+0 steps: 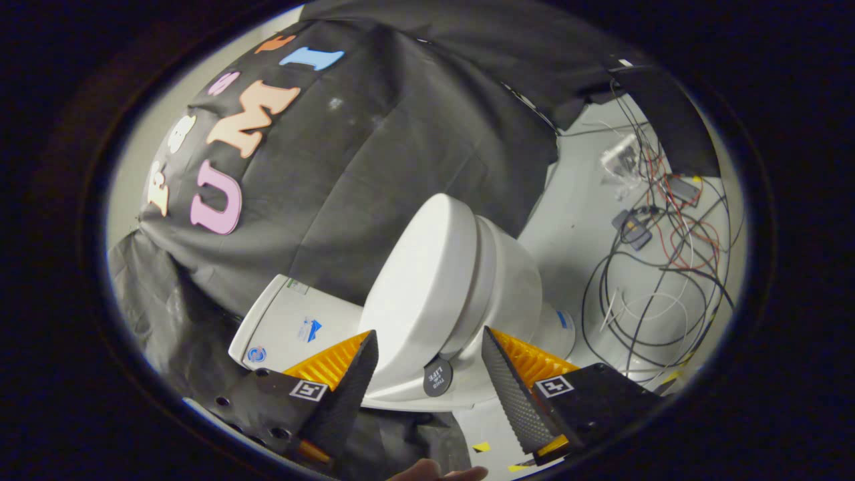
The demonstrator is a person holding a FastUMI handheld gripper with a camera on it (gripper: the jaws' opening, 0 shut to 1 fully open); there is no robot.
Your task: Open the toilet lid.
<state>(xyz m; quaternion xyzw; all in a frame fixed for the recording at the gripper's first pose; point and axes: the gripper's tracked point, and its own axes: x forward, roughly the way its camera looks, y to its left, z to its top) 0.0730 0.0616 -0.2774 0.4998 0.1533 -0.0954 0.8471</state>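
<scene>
Judging by the lid's (pixel 421 294) position, the task is well advanced: the lid is lifted clear of the bowl (pixel 514 280) and tilts toward the tank (pixel 287 324), but does not yet lean against it. What remains, as an estimate, is to swing it fully back to rest.

Tongs (pixel 427 381): released, fingers spread wide. The lid's lower edge lies in the gap between them, with a round dark cap (pixel 437 377) at its base. Whether either finger touches the lid cannot be determined; neither presses on it as a pair.

Beyond the toilet, black cloth (pixel 401 147) hangs as the backdrop. A tangle of cables (pixel 658 280) lies on the pale floor (pixel 574 220) beside the bowl (well apart from the tongs).
</scene>
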